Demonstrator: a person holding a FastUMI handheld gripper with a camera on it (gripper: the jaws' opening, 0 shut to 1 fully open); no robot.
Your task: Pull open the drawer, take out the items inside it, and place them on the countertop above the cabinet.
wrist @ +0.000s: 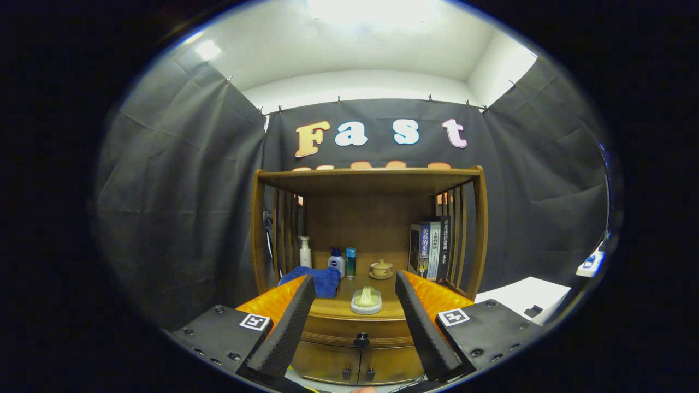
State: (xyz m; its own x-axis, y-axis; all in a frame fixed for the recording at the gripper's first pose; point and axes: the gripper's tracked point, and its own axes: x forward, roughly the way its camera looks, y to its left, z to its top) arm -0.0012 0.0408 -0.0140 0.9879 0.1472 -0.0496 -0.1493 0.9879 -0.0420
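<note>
A wooden cabinet (367, 188) stands straight ahead against the booth wall. Its drawer (338, 330) is closed, with a dark round knob (361, 340) on the front, seen low between my fingers. The countertop (390, 308) above the drawer carries a pale dish with a small cream object (366, 300). My gripper (355, 284) is open and holds nothing. It hangs in front of the cabinet, some way short of the knob. What lies inside the drawer is hidden.
On the countertop stand a blue cloth (319, 279), a white pump bottle (305, 252), two small bottles (343, 263), a lidded cup on a saucer (381, 268) and several books (433, 248). Two lower doors (357, 363) sit under the drawer. A white table (524, 297) is at the right.
</note>
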